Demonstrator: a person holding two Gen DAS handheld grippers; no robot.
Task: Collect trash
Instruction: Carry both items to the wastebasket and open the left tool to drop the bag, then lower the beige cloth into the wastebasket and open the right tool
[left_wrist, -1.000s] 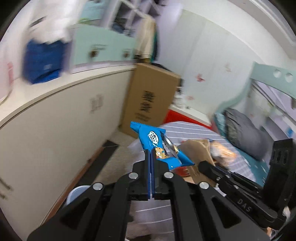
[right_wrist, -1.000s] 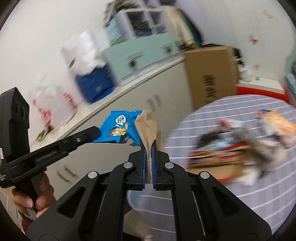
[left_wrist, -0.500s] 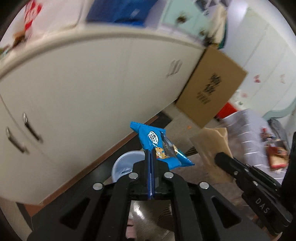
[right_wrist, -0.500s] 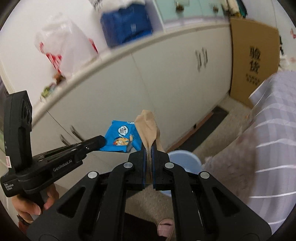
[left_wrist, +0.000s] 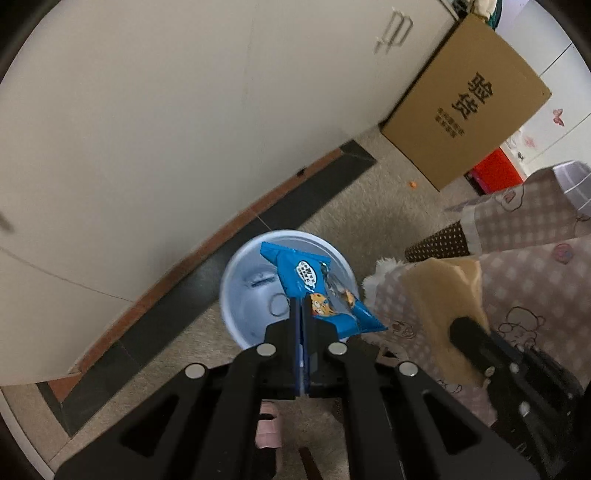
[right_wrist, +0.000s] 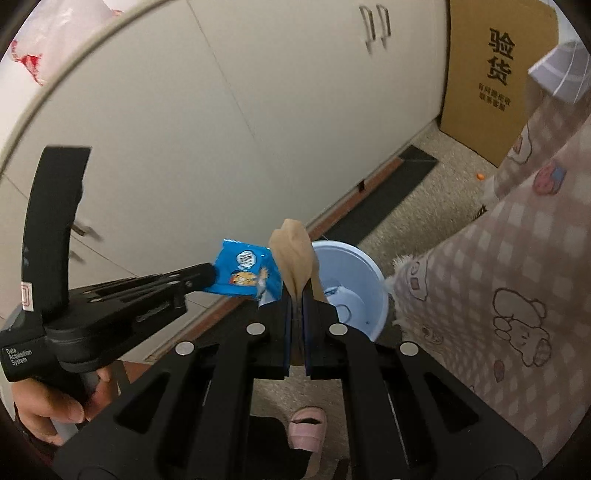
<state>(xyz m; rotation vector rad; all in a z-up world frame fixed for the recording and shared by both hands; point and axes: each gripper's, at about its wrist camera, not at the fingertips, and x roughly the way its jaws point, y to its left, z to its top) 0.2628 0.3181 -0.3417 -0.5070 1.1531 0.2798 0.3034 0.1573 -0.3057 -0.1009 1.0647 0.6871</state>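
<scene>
Your left gripper (left_wrist: 302, 314) is clamped on a blue snack wrapper (left_wrist: 314, 291), which sticks up from the closed jaws directly over a pale blue bin (left_wrist: 251, 295) on the floor. Your right gripper (right_wrist: 295, 310) is pinched shut on a crumpled piece of tan paper (right_wrist: 293, 264), just beside the wrapper and above the same bin's near rim. A hand (right_wrist: 55, 406) grips the left tool's handle. Behind the bin runs a wall of cream cabinet doors (left_wrist: 184, 110) with a dark strip along their base. A cardboard box (left_wrist: 465, 103) stands on the floor further along. A pink checked cloth (right_wrist: 517, 295) hangs close on the bin's right side.
</scene>
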